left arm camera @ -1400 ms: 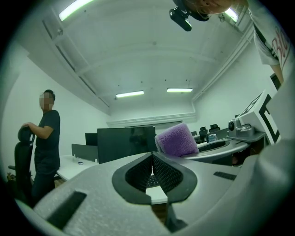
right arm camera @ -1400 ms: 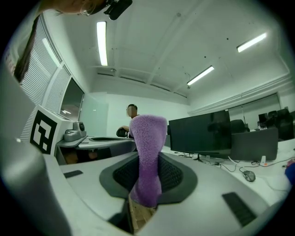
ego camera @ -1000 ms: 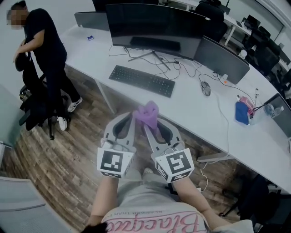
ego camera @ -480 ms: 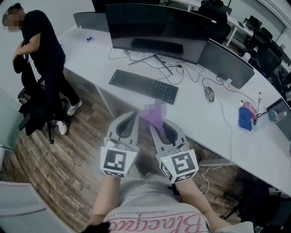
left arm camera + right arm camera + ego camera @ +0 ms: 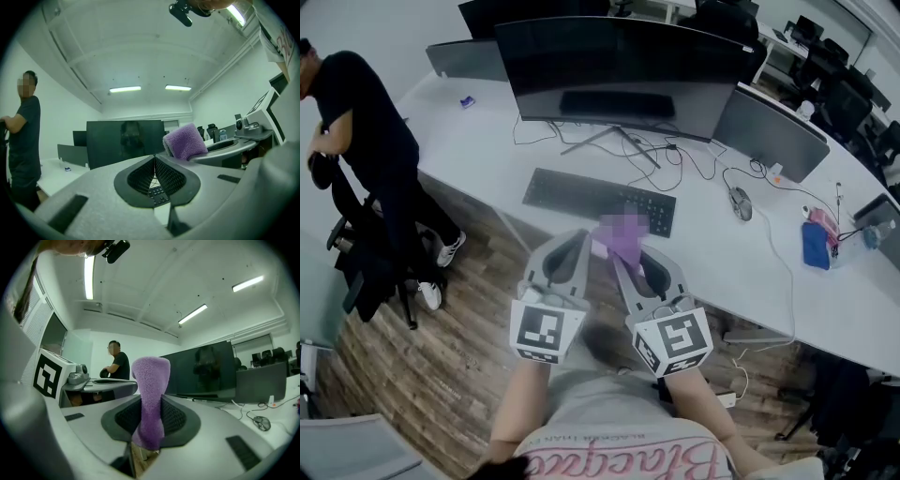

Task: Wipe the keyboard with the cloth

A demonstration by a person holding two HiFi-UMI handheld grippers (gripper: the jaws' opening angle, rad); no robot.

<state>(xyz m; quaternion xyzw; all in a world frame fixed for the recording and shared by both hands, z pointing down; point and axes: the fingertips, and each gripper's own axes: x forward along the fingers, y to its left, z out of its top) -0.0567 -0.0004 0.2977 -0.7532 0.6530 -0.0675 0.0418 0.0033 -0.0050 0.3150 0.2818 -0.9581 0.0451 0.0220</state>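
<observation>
Right tongs (image 5: pixel 617 261) clamped on cloth (image 5: pixel 149 380), held in air at bench (image 5: pixel 712 258) edge, short of keyboard (image 5: pixel 598 200). Left tongs (image 5: pixel 153 159) closed, empty. Best: lay cloth flat on keys, sweep along rows, light pressure.

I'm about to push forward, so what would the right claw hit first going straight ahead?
Likely the black keyboard, at its right end: in the head view the right claw, shut on the purple cloth, points at it. Height is unclear; if it passes above, the monitor comes next.
</observation>
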